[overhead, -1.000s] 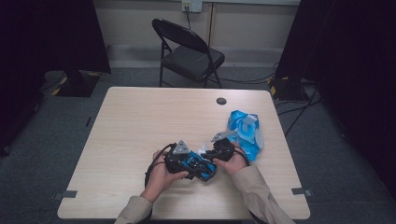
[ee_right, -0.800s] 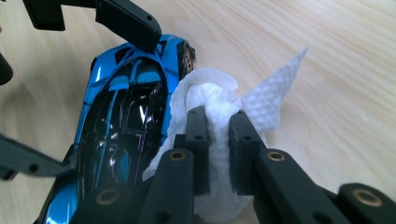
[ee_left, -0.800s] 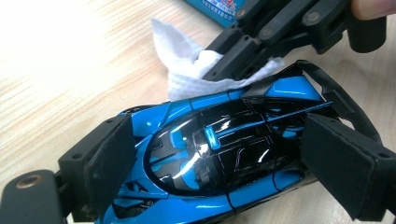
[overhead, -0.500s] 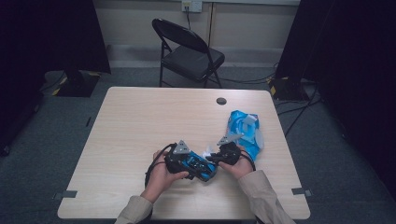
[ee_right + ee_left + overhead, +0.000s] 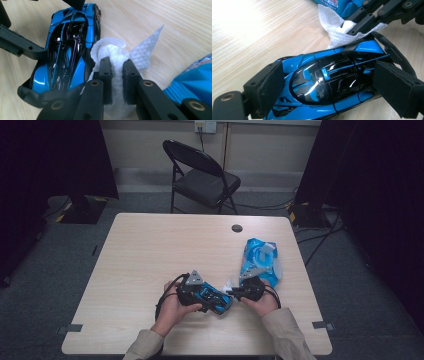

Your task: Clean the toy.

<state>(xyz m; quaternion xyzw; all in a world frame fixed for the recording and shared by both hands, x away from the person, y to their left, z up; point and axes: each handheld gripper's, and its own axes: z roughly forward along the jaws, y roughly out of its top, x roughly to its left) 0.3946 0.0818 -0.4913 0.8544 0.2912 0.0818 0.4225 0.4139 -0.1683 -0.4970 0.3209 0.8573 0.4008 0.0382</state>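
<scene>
Toy car (image 5: 329,85) was clamped between the left gripper (image 5: 327,87) pads on the tabletop (image 5: 150,255). White wipe (image 5: 117,60) was pinched by the right gripper (image 5: 117,75) and held against the car's side.

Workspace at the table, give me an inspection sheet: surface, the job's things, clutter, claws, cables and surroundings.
Surface: light wood-grain table with a dark grommet hole.
Job's things: blue and black toy car lying on the table; white wipe bunched against the car's side.
Clutter: blue wipe packet at the right of the table.
Claws: left claw clamps the car by its ends; right claw is shut on the wipe.
Cables: black cable loops from the left claw; more cables run on the floor to the right.
Surroundings: black folding chair beyond the table, grey carpet, dark curtains.
</scene>
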